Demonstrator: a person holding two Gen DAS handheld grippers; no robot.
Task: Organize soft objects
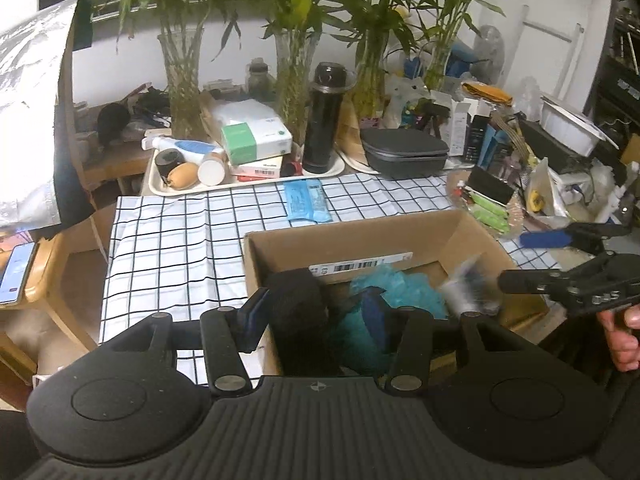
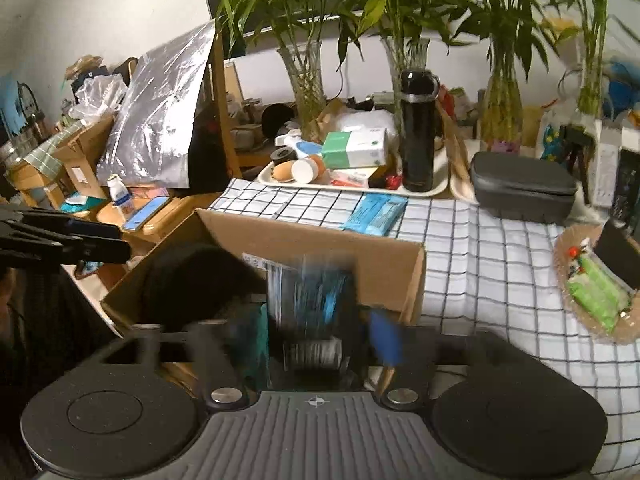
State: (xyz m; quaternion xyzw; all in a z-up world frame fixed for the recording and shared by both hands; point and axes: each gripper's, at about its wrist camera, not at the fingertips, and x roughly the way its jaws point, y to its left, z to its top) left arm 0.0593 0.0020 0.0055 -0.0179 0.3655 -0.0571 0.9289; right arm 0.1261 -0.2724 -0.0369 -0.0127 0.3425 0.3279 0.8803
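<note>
Cardboard box (image 1: 472, 236) sits on the checked cloth (image 1: 168, 240) over the tabletop, open top, barcode label on its inner far wall.

Inside the box: a black soft bundle (image 1: 296, 300) at the left end, a teal-blue soft piece (image 1: 400, 288) in the middle, and a blurred blue, white and black item (image 1: 468, 288) at the right end.

Left claw (image 1: 316, 320): over the near-left corner of the box. Left finger (image 1: 252, 320) lies outside the box wall; the right finger lies inside, over the teal piece. Jaws partly apart. The black bundle lies between the fingers; pads not seen pressing on it.

Right claw (image 2: 316, 336): over the box from the other side, jaws spread wide. The streaked blue, white and black item (image 2: 312, 300) lies between the fingers, too blurred to identify; no pad contact visible. Blue pad of the right finger (image 2: 384, 340) stands clear of it. In the left wrist view, the right claw (image 1: 520, 264) shows at the box's right end, with a hand (image 1: 624, 336) behind it.

Beyond the box: a blue packet (image 1: 308, 200) flat on the cloth, then a tray (image 1: 240, 184) bearing a black flask (image 1: 324, 120) and a tissue pack (image 1: 256, 140). A grey case (image 1: 404, 152) is right of the tray. Vases with green plants (image 1: 184, 80) stand along the wall.
</note>
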